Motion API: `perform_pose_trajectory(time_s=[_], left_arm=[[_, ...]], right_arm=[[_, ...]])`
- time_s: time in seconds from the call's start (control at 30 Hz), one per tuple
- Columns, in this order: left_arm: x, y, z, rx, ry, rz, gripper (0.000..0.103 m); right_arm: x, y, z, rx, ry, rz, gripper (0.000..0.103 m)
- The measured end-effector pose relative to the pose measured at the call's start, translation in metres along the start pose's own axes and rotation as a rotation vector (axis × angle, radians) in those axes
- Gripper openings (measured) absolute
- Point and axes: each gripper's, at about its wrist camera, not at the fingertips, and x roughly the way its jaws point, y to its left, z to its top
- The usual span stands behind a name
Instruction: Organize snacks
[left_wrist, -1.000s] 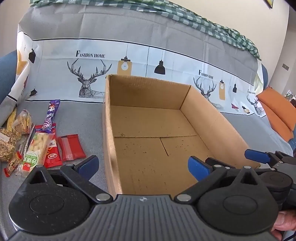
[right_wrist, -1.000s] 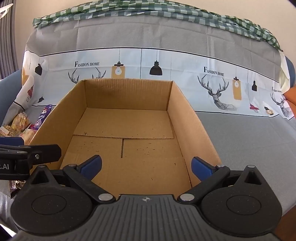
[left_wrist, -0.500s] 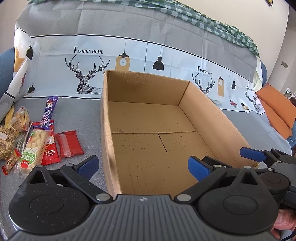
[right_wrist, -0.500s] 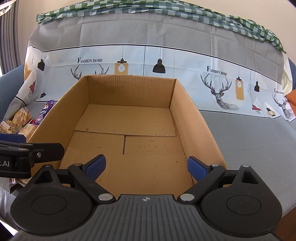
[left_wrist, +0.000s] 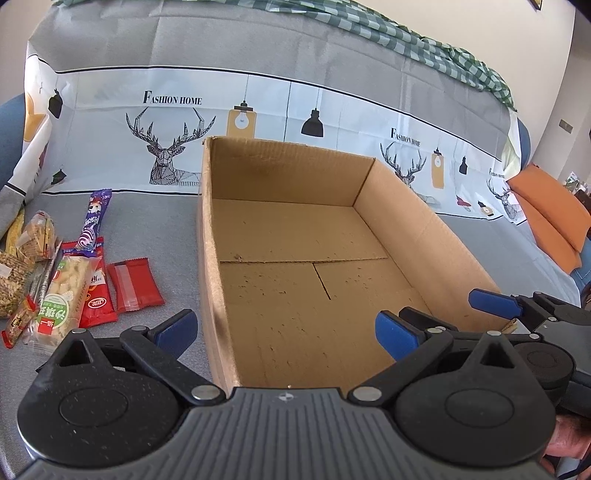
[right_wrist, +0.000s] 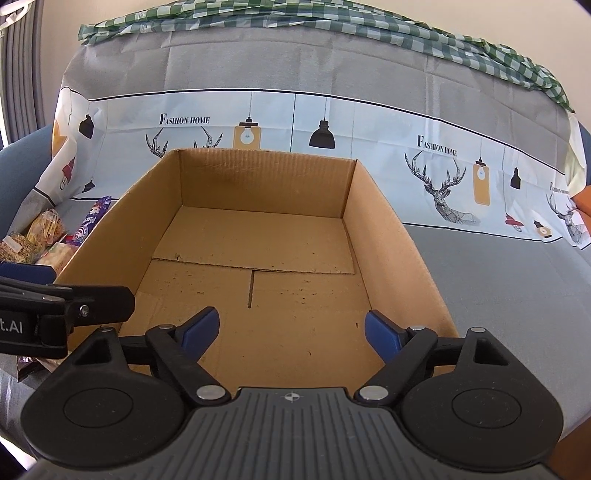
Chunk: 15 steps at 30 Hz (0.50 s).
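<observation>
- cardboard box (left_wrist: 295, 266) open-topped and bare inside, sitting mid-seat on the covered sofa (left_wrist: 155, 236), far wall against the printed backrest cover.
- snack pile (left_wrist: 62, 280) lying on the seat just beside the box's left wall, toward the sofa's left edge: red wafer packet (left_wrist: 135, 284) nearest the box, green-label cracker pack (left_wrist: 62, 295) overlapping a second red packet, purple candy bar (left_wrist: 92, 221) farther back, clear bags at the far left.
- left gripper (left_wrist: 284, 328) hovering over the box's near-left corner, jaws spread wide, nothing between them.
- right gripper (right_wrist: 291, 332) hovering over the box's near edge, jaws released and just been closing a little, nothing between them.
- step in hand, by judgement: first pick from the pile; nothing boxed yet.
- for a clean pick: swing left gripper over the left wall, start with the red wafer packet since it lies alone and flat.
- approach steeply, straddle the short width, close gently to avoid crushing.
- avoid dragging the neighbouring overlapped packs.
- place against a far corner of the box to leave room for rows.
</observation>
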Motion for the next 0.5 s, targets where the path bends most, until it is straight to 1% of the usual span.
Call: perform_pose_trajectory(time_s=[0.17,0.27,0.33,0.4,0.43,0.47,0.5], left_arm=[[0.0,0.0,0.0,0.0,-0.001,-0.003,0.102],[-0.001,0.001,-0.001,0.005,-0.006,-0.005,0.102],[-0.004,0.002,-0.001,0.014,-0.022,-0.005,0.102],[-0.011,0.004,0.0,0.032,-0.047,-0.006,0.099],[-0.014,0.005,0.0,0.043,-0.061,-0.005,0.094],[-0.019,0.007,0.0,0.054,-0.073,-0.006,0.084],[-0.023,0.009,0.0,0.065,-0.083,-0.004,0.078]], right_arm=[[0.001,0.001,-0.001,-0.004,-0.011,-0.004,0.086],[0.0,0.001,0.001,0.011,-0.01,0.01,0.086],[-0.002,0.001,0.003,0.029,-0.007,0.022,0.081],[-0.003,0.003,0.005,0.036,-0.026,0.031,0.079],[-0.004,0.005,0.007,0.039,-0.034,0.036,0.078],[-0.006,0.007,0.008,0.048,-0.047,0.044,0.077],[-0.007,0.009,0.009,0.051,-0.06,0.052,0.074]])
